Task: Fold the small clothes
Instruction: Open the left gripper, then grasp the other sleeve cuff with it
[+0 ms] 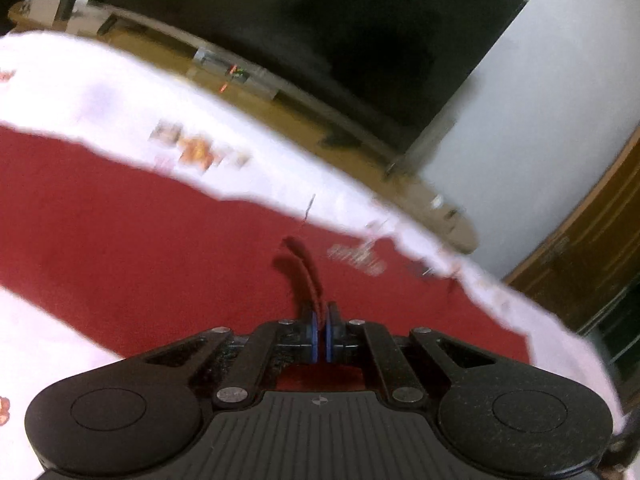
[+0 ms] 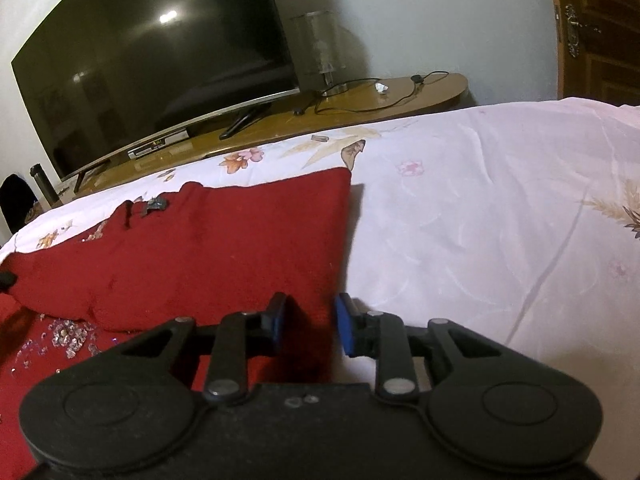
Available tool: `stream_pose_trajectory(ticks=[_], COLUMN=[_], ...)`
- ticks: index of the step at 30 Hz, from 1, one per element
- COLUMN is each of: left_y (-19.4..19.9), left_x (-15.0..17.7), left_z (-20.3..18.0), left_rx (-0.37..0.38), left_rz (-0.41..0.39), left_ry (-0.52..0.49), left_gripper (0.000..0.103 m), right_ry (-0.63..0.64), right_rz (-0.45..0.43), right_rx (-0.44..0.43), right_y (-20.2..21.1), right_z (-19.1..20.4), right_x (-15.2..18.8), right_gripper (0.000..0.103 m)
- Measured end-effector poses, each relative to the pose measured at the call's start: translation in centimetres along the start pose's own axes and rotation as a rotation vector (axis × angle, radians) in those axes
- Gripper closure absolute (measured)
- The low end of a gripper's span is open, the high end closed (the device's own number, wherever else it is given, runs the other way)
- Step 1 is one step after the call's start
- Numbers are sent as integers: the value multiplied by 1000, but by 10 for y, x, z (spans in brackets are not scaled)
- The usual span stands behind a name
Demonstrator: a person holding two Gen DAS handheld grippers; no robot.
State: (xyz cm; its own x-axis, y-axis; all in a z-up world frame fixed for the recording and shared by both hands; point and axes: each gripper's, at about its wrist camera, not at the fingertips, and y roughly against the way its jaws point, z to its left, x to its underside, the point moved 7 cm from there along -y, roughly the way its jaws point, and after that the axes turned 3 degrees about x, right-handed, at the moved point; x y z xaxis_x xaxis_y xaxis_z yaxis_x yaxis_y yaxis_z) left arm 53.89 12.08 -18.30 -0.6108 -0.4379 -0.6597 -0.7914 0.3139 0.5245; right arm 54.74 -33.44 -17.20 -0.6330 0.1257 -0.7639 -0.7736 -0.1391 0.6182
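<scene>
A red knitted garment with sparkly trim lies on a white flowered bedsheet. In the blurred left wrist view my left gripper is shut, pinching a raised fold of the red garment between its blue pads. In the right wrist view the same garment lies partly folded, with beadwork at the lower left. My right gripper is open over the garment's right edge, its left finger over the red cloth and its right finger over the sheet.
A large dark television stands on a wooden cabinet beyond the bed, with a glass lamp and a cable. A wooden door is at the right. The white sheet spreads to the right of the garment.
</scene>
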Motion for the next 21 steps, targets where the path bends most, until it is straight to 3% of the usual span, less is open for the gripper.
stream_pose_trajectory(ticks=[1,6,7,8,10,13,17,19,21], left_y=[-8,-3,3,10,35,77,124,147,166], left_x=[6,9,8,6,0,-7,-11,-13,-16], left_z=[8,13,13,14,25,56,121,159,195], left_rx=[-23,-15,-28,-41,-98,-135,-195,-216,-234], left_rz=[27,10,5,-7,-65,-133,-171,-214,-264], left_ry=[-6,4,-1,-8,-15,4,130,222,326], left_gripper=[100,96,90,81,32,30,31,43,49], right_ry=[4,28,33,37,22,-5,8,20,29], right_rz=[0,2,3,2,0,-47,-77,-79,-79], right_rx=[2,16,18,19,21,29,33,32,24], right_y=[-1,0,0,0,2,17,37,43,51], right_z=[1,4,4,4,3,3,15,25,38], right_x=[0,1,1,1,-1,-5,-3,-1,4], right_gripper=[75,75,74,73,70,67,67,67,67])
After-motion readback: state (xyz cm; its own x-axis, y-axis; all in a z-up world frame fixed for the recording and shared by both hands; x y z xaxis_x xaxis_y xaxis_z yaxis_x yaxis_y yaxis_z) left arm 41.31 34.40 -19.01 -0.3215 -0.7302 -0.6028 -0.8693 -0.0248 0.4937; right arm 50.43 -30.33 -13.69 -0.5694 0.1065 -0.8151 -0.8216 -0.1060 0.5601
